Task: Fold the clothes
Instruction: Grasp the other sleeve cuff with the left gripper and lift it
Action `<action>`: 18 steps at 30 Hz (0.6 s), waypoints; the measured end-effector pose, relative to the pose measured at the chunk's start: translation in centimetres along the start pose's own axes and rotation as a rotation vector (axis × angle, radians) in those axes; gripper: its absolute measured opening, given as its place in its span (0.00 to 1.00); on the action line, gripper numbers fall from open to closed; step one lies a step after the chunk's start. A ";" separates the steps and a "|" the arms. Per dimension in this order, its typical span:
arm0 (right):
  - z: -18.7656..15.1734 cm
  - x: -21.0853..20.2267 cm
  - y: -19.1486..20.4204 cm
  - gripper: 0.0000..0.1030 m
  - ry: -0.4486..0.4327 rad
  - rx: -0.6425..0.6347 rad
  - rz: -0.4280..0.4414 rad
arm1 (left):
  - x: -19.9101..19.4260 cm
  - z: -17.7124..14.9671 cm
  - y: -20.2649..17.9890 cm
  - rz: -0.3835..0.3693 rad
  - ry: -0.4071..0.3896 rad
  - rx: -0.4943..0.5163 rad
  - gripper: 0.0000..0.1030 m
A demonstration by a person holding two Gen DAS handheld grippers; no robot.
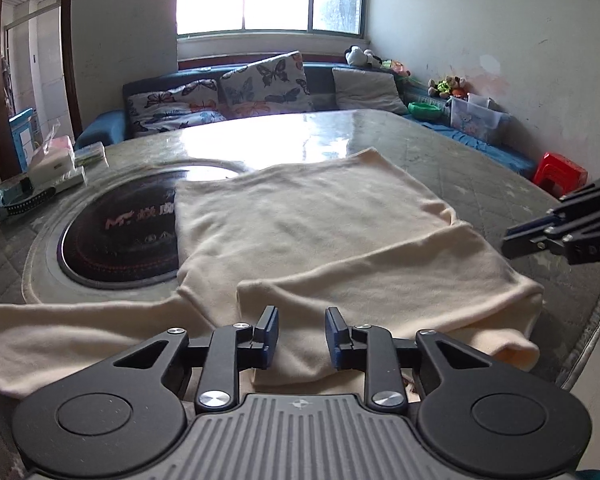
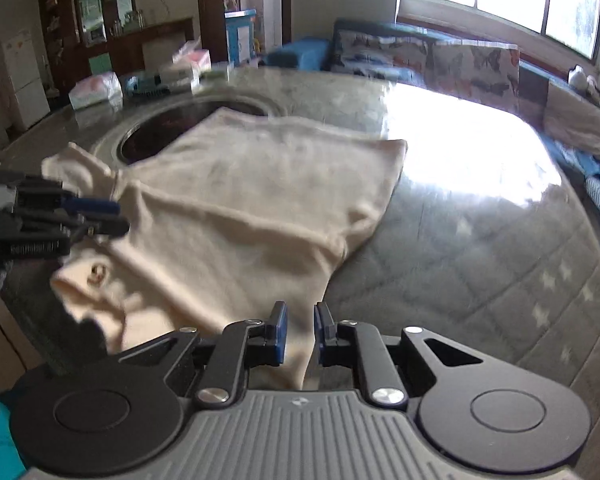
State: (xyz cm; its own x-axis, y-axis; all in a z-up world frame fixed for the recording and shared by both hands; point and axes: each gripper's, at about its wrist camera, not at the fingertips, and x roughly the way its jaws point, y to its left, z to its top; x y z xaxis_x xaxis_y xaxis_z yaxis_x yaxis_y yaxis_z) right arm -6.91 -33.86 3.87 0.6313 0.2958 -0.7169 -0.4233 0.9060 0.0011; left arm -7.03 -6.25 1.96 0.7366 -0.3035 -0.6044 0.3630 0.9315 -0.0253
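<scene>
At the bottom of the left wrist view the left tool [image 1: 302, 338] stands with its jaws apart and nothing between them, poised just over the near folded edge of the cream garment [image 1: 300, 224]. At the bottom of the right wrist view the right tool [image 2: 300, 334] also shows a gap between its pads, narrower, with a hanging corner of the cloth lying in or just behind that gap; whether it pinches the fabric cannot be told, and the view is blurred. The garment lies spread across the middle of the bench [image 1: 480, 168], one sleeve already laid over the body toward the lower right of the left view, the other sleeve trailing out to the lower left. Its far left corner overlaps the round black cooktop [image 1: 116, 236] set into the bench. The step in hand looks like bringing in the remaining sleeve or side. To do it well, each tool should take only the top layer at a corner, lift low, and carry the edge across evenly so the fold line stays straight and the cloth does not drag on the cooktop rim. Boxes and packets [image 1: 56, 164] sit at the upper left, a sofa with butterfly cushions [image 1: 260, 80] beyond.
</scene>
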 end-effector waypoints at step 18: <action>3.4 4.1 1.0 0.13 -0.031 -0.050 -0.005 | -0.9 -1.2 3.1 0.127 0.016 -0.076 0.26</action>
State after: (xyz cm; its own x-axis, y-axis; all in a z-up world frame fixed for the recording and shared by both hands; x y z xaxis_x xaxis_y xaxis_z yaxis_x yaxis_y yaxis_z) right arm -2.51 -30.67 3.29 0.6526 0.3016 -0.6951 -0.4517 0.8914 -0.0373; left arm -7.23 -2.82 1.45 0.7643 -0.1793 -0.6195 0.2225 0.9749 -0.0076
